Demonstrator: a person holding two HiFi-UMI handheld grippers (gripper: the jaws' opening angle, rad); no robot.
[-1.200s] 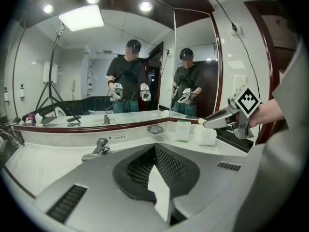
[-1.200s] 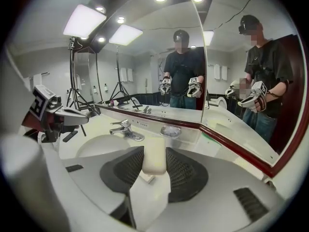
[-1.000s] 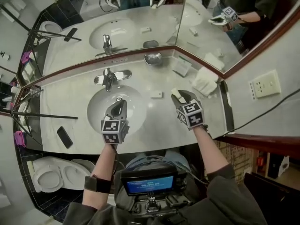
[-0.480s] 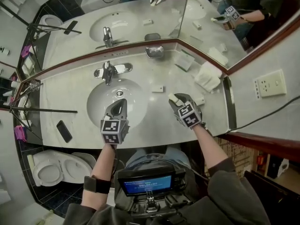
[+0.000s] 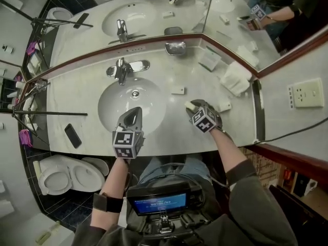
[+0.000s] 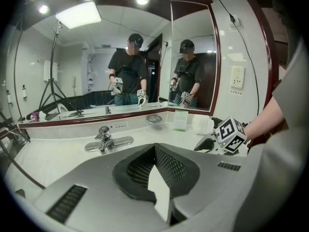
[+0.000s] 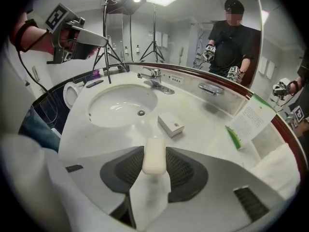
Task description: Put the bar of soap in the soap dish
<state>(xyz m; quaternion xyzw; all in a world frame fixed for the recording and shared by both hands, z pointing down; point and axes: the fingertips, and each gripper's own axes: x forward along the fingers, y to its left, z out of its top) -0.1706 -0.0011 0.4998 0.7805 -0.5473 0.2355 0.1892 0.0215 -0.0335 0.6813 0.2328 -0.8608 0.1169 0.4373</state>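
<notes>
A pale bar of soap (image 7: 154,155) sits clamped between the pads of my right gripper (image 7: 154,166), low over the counter to the right of the sink (image 5: 132,104). In the head view the soap (image 5: 188,105) pokes out ahead of the right gripper (image 5: 195,108). The metal soap dish (image 5: 175,48) stands empty at the back against the mirror, well beyond the soap; it also shows as soap dish (image 7: 210,88) and soap dish (image 6: 154,119). My left gripper (image 5: 135,111) hovers over the basin's near side, shut and empty, its jaws (image 6: 155,153) pressed together.
A small white box (image 5: 178,90) lies between the soap and the dish, another box (image 5: 224,106) to the right. A folded towel (image 5: 236,80) and a card (image 5: 210,59) sit at the back right. The faucet (image 5: 123,69) is behind the basin; a phone (image 5: 72,135) lies at left.
My right gripper has dropped toward the counter with the soap still in it and has tipped further downward. The left gripper has shifted slightly over the basin.
</notes>
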